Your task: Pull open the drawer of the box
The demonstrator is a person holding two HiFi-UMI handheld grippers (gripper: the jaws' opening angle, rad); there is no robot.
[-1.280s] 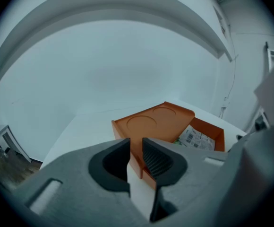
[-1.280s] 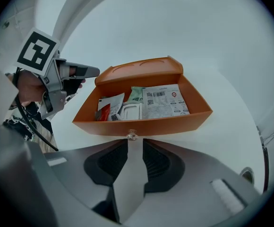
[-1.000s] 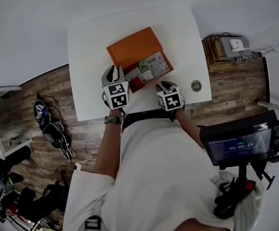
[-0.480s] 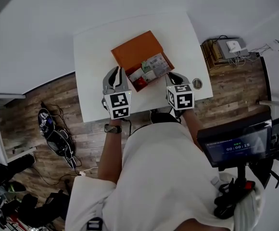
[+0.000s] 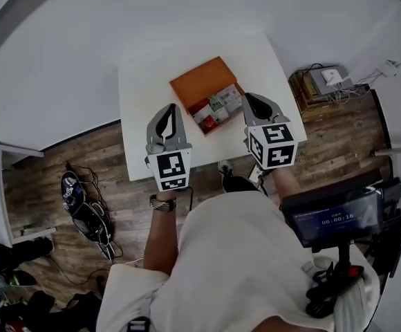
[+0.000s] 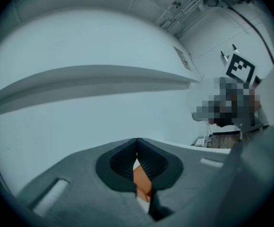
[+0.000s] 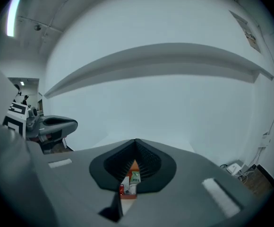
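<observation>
- Jaws pressed together on left gripper (image 5: 169,107) and right gripper (image 5: 249,97) alike, clamping nothing; right pair just closing, empty.
- Both lifted since a second ago, now hanging high over the near edge of the counter (image 5: 140,109), well clear of the box (image 5: 199,80).
- Drawer (image 5: 218,109) standing pulled out of that orange box mid-counter, packets showing; task likely done.
- White counter against a white wall; wood floor (image 5: 83,154) around, monitor (image 5: 333,216) at right.

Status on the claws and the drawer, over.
Left claw shut, empty, above the table. Right claw just closed, empty. Drawer of orange box open, packets showing. Nothing in the way.
</observation>
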